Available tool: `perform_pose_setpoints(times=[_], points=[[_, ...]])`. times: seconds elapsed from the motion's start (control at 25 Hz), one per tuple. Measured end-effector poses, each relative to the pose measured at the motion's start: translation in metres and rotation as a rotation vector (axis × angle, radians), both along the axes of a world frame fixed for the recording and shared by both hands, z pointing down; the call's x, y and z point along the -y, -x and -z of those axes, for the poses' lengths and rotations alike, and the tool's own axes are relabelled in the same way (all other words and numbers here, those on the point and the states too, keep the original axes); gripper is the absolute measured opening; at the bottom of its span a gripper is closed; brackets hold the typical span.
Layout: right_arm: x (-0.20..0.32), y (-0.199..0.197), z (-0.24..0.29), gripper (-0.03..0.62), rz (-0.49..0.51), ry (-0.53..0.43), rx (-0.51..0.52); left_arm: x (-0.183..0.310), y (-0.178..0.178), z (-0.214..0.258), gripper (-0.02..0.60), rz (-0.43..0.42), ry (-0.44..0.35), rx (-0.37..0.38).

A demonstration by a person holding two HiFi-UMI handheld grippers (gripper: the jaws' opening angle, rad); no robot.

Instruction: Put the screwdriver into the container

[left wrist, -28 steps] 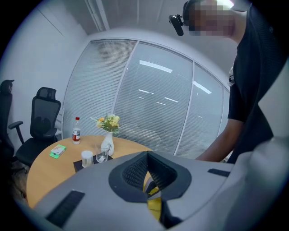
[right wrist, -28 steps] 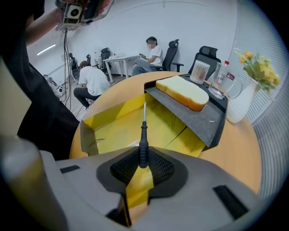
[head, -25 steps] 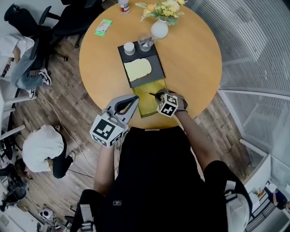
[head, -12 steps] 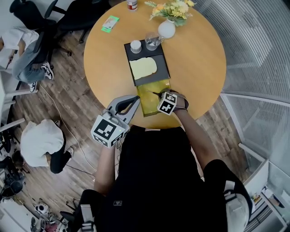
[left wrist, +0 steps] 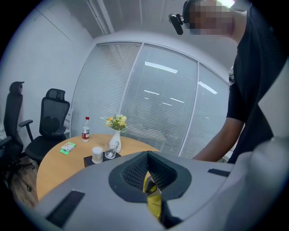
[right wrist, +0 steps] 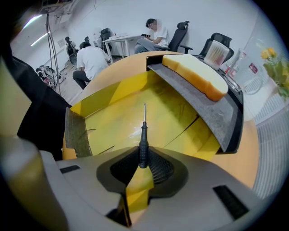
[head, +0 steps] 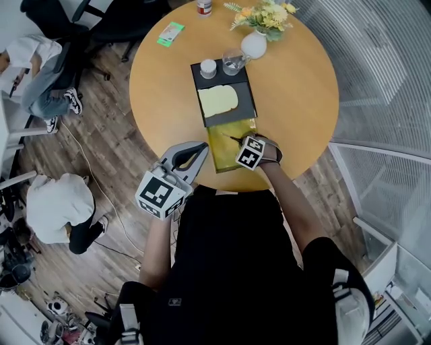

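**Right tool [right wrist: 143, 166] pinching the screwdriver [right wrist: 143, 143] over the yellow container [right wrist: 110, 119]**

Clamped on the black handle, with the thin metal shaft poking straight out ahead of the pads and aimed down into the open container. Tip over the yellow floor, roughly mid-box. Can't tell if it's actually touching or just hanging above. So: screwdriver inside the container's outline, but not let go of.

Container parked at the near edge of the round tabletop [head: 296, 87], right in front of the person. Dark tray [head: 246, 108] just behind it toward the middle, near end lapping over the container's far rim. Pale yellow bread-shaped slab [head: 219, 101] lying on the tray. Small white-topped cup [head: 208, 67] and a clear glass [head: 233, 64] at the tray's far end. White vase of yellow flowers [head: 254, 44] by the far edge. Bottle [head: 203, 7] and green packet [head: 170, 34] off toward the far-left edge.

Left tool [head: 199, 148] hanging at the near-left edge, just beside the container's left wall, pointing roughly level across the tabletop. Pads pressed together, nothing between them.
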State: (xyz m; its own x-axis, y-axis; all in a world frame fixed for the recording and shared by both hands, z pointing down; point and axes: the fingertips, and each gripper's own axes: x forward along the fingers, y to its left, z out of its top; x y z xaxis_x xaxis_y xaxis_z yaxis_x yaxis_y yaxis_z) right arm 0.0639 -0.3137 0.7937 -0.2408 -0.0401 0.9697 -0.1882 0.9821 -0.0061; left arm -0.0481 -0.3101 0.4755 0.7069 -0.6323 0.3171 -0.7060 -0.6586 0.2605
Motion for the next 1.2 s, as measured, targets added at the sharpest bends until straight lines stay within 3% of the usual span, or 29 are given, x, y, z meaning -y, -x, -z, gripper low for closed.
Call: perform_pose_setpoints(times=[0.36,0.76,1.2], points=[[0.002,0.000,0.000,0.063,-0.022,0.018,0.001,-0.004,0.000,0.003,0.003,-0.004,-0.014,0.003],[-0.001,0.003,0.008,0.137,-0.042,0.001,0.068,-0.010,0.000,0.008,0.003,-0.015,-0.026,0.003],[0.001,0.004,0.038,0.155,-0.093,-0.023,0.231,-0.010,0.000,0.014,0.003,-0.025,-0.041,0.004]])
